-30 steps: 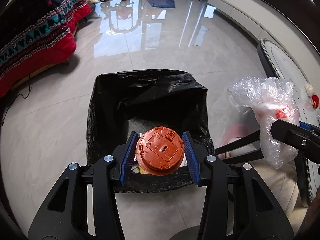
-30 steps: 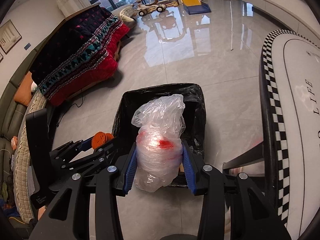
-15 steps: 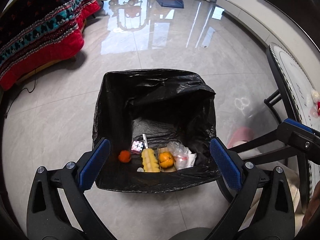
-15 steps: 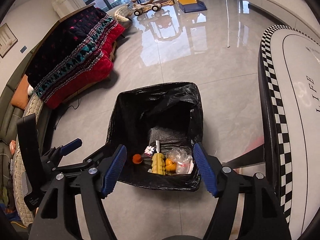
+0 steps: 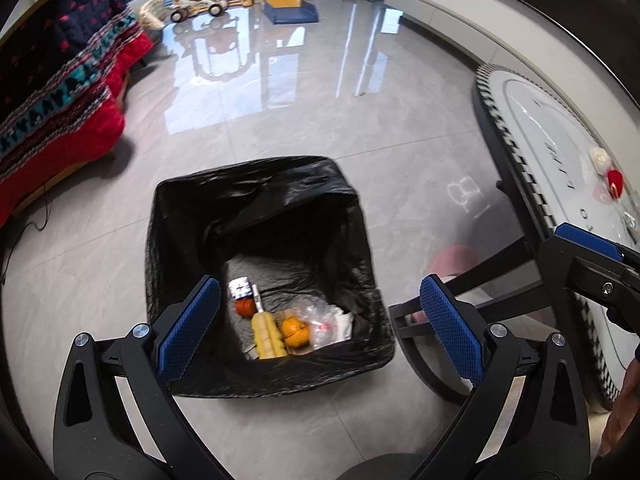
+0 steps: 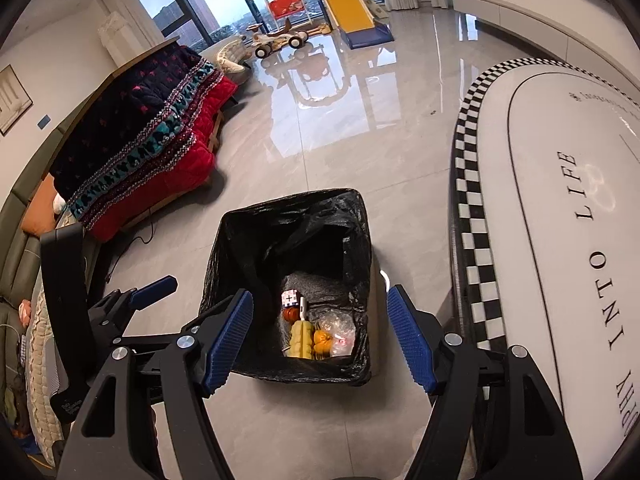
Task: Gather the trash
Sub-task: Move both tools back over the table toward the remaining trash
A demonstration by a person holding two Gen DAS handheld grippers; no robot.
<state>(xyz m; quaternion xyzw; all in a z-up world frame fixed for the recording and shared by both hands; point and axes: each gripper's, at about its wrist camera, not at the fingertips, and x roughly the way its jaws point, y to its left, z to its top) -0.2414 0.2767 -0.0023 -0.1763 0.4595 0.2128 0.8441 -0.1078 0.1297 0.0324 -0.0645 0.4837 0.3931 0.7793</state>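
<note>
A bin lined with a black bag (image 5: 256, 200) (image 6: 288, 224) stands on the floor below both grippers. Inside lie an orange round lid (image 5: 245, 307) (image 6: 291, 313), a crumpled clear plastic bag (image 5: 320, 316) (image 6: 340, 326), a yellow ridged piece (image 5: 267, 336), an orange fruit (image 5: 295, 331) and a small white cube (image 5: 240, 287). My left gripper (image 5: 320, 326) is open and empty above the bin's near edge. My right gripper (image 6: 320, 334) is open and empty above the bin too. The left gripper shows at the left in the right wrist view (image 6: 154, 286).
A white oval table with a checkered rim (image 6: 560, 240) (image 5: 552, 168) stands to the right, with small red and white items (image 5: 612, 180) on it. A sofa with a red and dark blanket (image 6: 140, 140) is at the left. Toys and a slide (image 6: 352, 4) stand far back.
Both grippers opened. The orange lid dropped from my left gripper and the clear plastic bag from my right gripper into the bin. Both grippers have since lifted a little.
</note>
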